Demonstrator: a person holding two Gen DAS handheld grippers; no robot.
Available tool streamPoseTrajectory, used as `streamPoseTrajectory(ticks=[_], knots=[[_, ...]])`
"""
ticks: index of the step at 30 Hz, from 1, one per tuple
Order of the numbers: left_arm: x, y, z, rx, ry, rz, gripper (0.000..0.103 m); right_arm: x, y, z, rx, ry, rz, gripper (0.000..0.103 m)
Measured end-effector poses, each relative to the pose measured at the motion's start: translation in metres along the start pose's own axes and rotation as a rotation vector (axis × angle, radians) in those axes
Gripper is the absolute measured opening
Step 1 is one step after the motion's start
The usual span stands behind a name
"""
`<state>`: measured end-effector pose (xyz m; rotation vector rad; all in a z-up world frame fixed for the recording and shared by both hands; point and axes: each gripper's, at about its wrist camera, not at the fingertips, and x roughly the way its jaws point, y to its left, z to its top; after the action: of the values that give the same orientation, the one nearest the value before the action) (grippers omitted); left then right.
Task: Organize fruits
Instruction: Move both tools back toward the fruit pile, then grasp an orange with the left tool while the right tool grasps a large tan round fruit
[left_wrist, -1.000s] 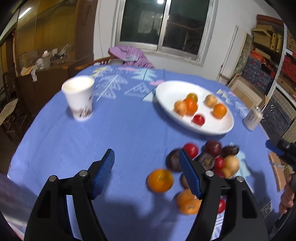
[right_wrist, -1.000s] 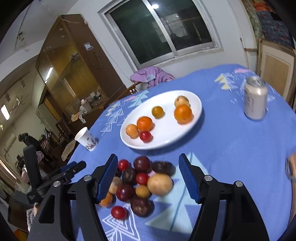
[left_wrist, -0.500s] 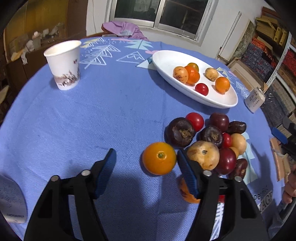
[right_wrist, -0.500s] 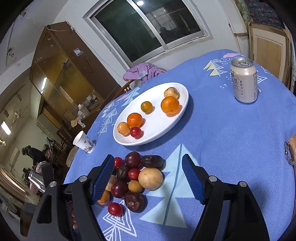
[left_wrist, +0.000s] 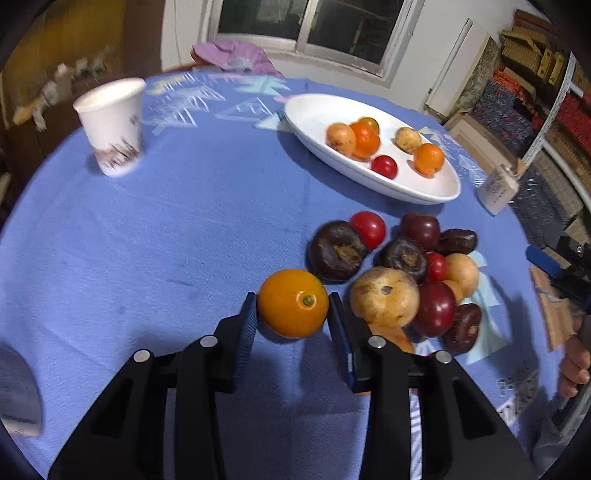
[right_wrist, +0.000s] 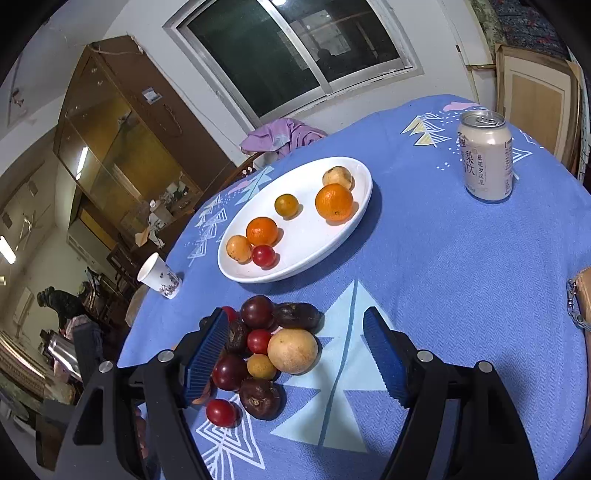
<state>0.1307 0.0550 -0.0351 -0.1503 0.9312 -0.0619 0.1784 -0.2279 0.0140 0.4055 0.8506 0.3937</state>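
We have the left gripper (left_wrist: 292, 308) down on the blue tablecloth (left_wrist: 184, 229), and its jaws have just been closing around an orange (left_wrist: 293, 303). In the left wrist view the fruit sits right between the two blue pads (left_wrist: 248, 325), both of which meet its sides, so we read the tongs as pinching the orange. It rests on the cloth at the left edge of the loose fruit pile (left_wrist: 406, 280), which spreads toward 3 o'clock from the tongs. A tan round fruit (left_wrist: 384, 297) lies just beside the right jaw, and a dark wrinkled fruit (left_wrist: 337, 250) sits just past the orange at about 1 o'clock.

The white plate (left_wrist: 413, 184) lies farther off at 1 o'clock, holding six fruits, among them a red one (left_wrist: 384, 167). A paper cup (left_wrist: 112, 125) stands well apart at 10 o'clock.

Our right gripper (right_wrist: 295, 349) hovers with its tongs spread wide and nothing pressed between them. In the right wrist view the pile shows between and behind its left jaw, a pale round fruit (right_wrist: 292, 350) near the middle of the gap. A drink can (right_wrist: 485, 155) stands at 1 o'clock, beyond the plate (right_wrist: 343, 236).
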Motion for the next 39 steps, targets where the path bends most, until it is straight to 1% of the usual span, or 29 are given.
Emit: streamPoseTrajectory(ticks=[1,2,4,6,8,10,12,16,23,28,31,35,39], knots=[[-0.005,0.0,-0.001,0.005,-0.026,0.035,0.038,0.004,0.001,-0.001,-0.009,0.017,-0.006,0.076],[-0.01,0.002,-0.002,0.004,-0.043,0.049,0.038,0.008,0.003,-0.003,-0.017,0.036,-0.008,0.076],[-0.016,0.007,-0.004,-0.007,-0.059,0.056,0.038,0.017,0.006,-0.007,-0.035,0.076,-0.001,0.075],[-0.018,0.013,-0.006,-0.019,-0.058,0.049,0.038,0.025,0.009,-0.011,-0.048,0.107,0.005,0.072],[-0.017,0.016,-0.006,-0.029,-0.051,0.043,0.038,0.031,0.01,-0.014,-0.04,0.131,0.019,0.062],[-0.017,0.016,-0.006,-0.029,-0.049,0.037,0.038,0.037,0.008,-0.018,-0.02,0.154,0.027,0.057],[-0.017,0.015,-0.007,-0.024,-0.053,0.035,0.038,0.043,0.007,-0.019,-0.01,0.166,0.015,0.052],[-0.016,0.013,-0.008,-0.013,-0.055,0.039,0.038,0.053,0.008,-0.02,0.001,0.181,-0.001,0.051],[-0.014,0.01,-0.007,0.002,-0.056,0.054,0.038,0.069,0.017,-0.023,-0.043,0.189,-0.059,0.051],[-0.012,0.009,-0.008,0.008,-0.052,0.058,0.038,0.073,0.02,-0.023,-0.067,0.186,-0.08,0.051],[-0.01,0.009,-0.007,0.008,-0.047,0.057,0.038,0.073,0.021,-0.024,-0.072,0.18,-0.071,0.046],[-0.007,0.008,-0.008,0.009,-0.037,0.053,0.038,0.072,0.022,-0.025,-0.077,0.171,-0.071,0.045],[-0.006,0.011,-0.008,0.002,-0.034,0.049,0.038,0.065,0.015,-0.023,-0.046,0.165,-0.051,0.045]])
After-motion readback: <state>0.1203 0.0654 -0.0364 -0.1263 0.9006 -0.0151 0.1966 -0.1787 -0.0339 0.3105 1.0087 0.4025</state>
